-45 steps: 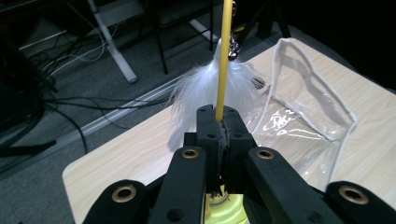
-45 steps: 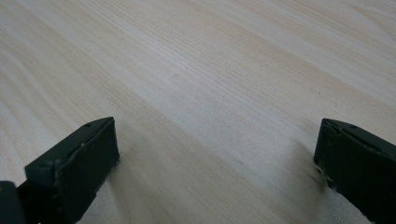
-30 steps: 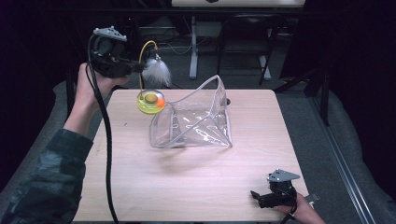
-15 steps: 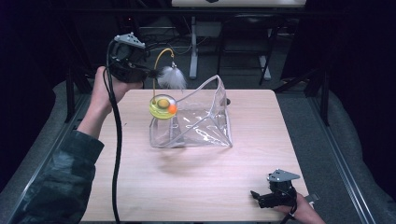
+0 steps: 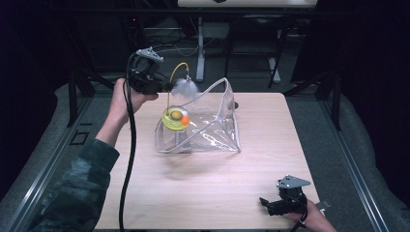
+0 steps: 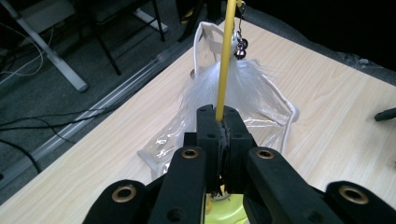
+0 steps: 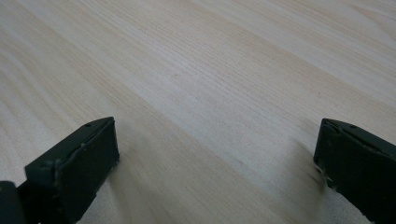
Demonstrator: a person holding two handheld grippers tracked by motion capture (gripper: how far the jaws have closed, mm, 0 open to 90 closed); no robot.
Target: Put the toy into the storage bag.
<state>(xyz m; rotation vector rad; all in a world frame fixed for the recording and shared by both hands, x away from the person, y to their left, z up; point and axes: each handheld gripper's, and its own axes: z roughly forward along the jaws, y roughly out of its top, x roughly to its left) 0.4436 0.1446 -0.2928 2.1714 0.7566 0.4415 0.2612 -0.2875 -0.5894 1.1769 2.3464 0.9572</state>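
The yellow wire of the cat toy point(image 6: 227, 56) rises at twelve o'clock from the left hand-held gripper point(image 5: 162, 86), clamped on it above the counter point(image 5: 270, 140) beside the clear pouch point(image 5: 212, 130), forearm raised; the right hand-held gripper point(image 5: 265, 203) rests wide open at five o'clock.

Left tool point(image 5: 164, 86) clamped, right tool point(image 5: 265, 203) agape.
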